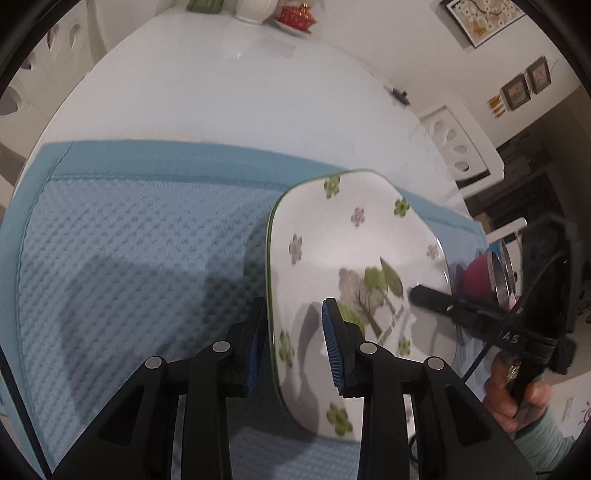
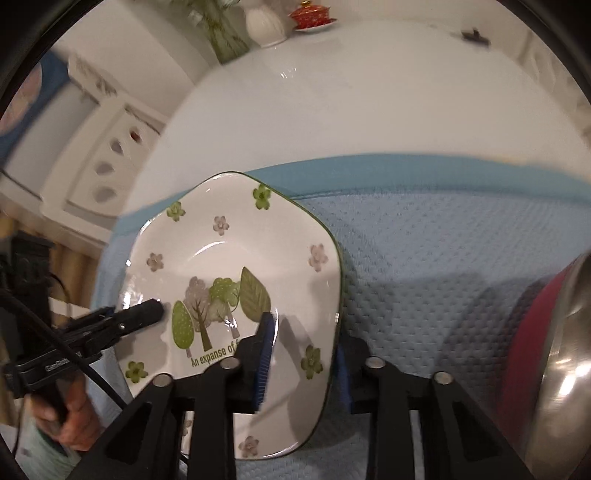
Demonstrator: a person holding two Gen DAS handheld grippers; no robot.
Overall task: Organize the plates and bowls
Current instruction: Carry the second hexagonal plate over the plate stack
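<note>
A white square-ish plate [image 1: 354, 258] [image 2: 229, 258], printed with green trees and small flowers, sits tilted over a blue waffle-weave mat [image 1: 140, 240] [image 2: 424, 251]. My left gripper [image 1: 295, 343] is shut on the plate's left rim, one blue pad on top and the other finger underneath. It shows in the right wrist view as a black tip, the left gripper [image 2: 147, 314]. My right gripper [image 2: 303, 363] is shut on the opposite rim, and in the left wrist view the right gripper [image 1: 419, 293] is held by a hand [image 1: 517, 398]. A magenta bowl with a steel inside [image 2: 554, 350] [image 1: 480, 277] stands on the mat to the right.
The mat lies on a white table [image 1: 240, 96] [image 2: 369, 110]. At its far end stand a white vase [image 2: 264, 24], a red lidded cup on a saucer [image 2: 312, 16] and a green plant [image 2: 218, 33]. A small black object [image 1: 400, 96] lies near the right edge. White chairs [image 1: 458, 147] flank the table.
</note>
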